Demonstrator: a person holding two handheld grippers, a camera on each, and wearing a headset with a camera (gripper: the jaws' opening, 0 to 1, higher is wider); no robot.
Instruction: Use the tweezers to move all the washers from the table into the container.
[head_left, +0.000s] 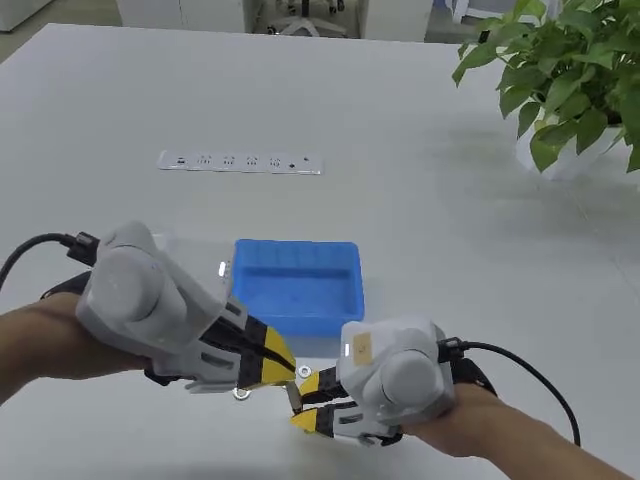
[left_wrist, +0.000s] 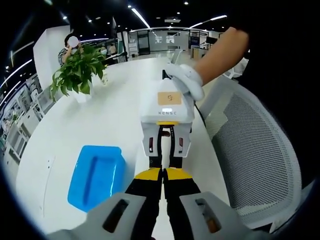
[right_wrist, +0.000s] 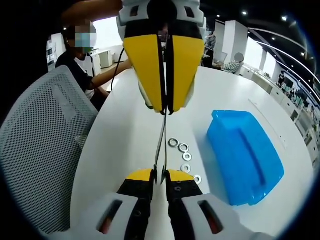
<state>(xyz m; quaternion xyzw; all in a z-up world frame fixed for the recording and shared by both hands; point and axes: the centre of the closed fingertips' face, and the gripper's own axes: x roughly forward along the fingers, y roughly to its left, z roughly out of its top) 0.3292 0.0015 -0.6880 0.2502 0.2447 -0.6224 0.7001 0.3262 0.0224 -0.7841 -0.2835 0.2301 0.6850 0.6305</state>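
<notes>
Blue container (head_left: 297, 285) | left gripper (left_wrist: 163, 175), right gripper (right_wrist: 160, 176) both pinching tweezers (right_wrist: 161, 145) | right gripper marked "XENSE" | washers (right_wrist: 183, 155) beside container

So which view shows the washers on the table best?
The right gripper view: five washers lie in plain sight beside the blue container. In the head view a couple of washers show, small and partly covered.

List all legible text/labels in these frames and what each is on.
"XENSE": on the white housing of the right gripper, left gripper view; small, so not certain.
Orange sticker above it: mark unreadable.
Power strip on the table: markings too small to read.
</notes>
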